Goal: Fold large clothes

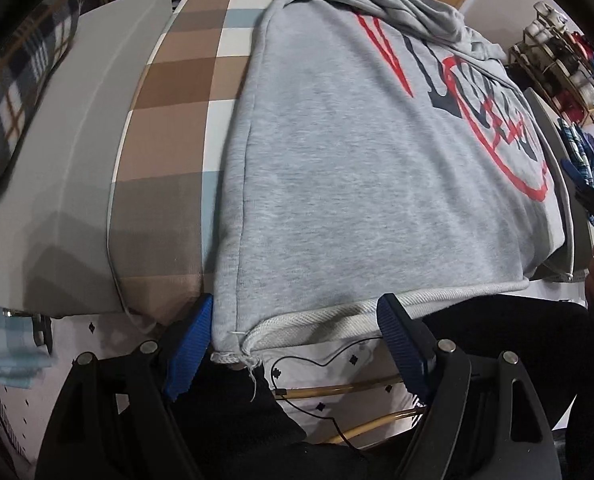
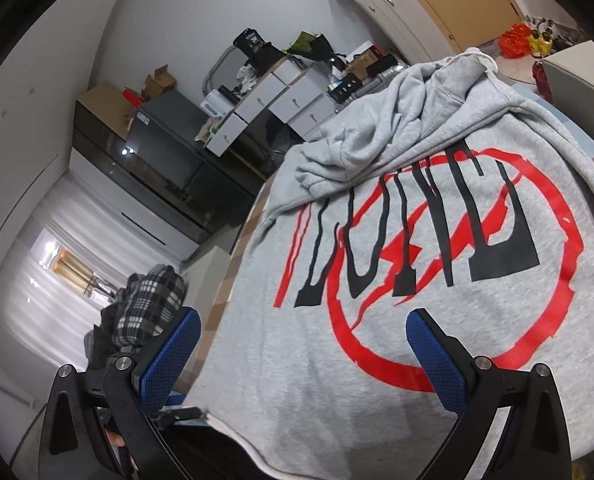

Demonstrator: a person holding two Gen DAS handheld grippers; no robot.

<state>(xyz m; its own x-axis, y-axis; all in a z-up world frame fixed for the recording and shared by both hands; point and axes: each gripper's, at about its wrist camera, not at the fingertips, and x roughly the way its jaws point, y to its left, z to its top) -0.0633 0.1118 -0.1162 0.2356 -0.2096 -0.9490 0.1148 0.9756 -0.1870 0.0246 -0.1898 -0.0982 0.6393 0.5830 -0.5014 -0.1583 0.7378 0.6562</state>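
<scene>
So the grey hoodie [image 1: 337, 152] is spread flat over a checked mattress [image 1: 177, 92], print side up, with a big red circle and black lettering [image 2: 437, 248] on it. Its hood and a sleeve are bunched up at the far end, well ahead of both grippers. The left gripper [image 1: 297, 344] sits right at the near hem, jaws spread wide and gripping nothing; the frayed corner of the hem [image 1: 233, 354] hangs just inside its left blue pad [image 1: 187, 356], and the hem edge runs across between the two pads. The right gripper [image 2: 305, 360] hovers above the printed part, also released, with the red ring just ahead of its right finger [image 2: 437, 360]. Off to its left there's a plaid blanket [image 2: 149, 304] lying beside the bed, and further ahead a cluttered desk with white drawers [image 2: 273, 100].
</scene>
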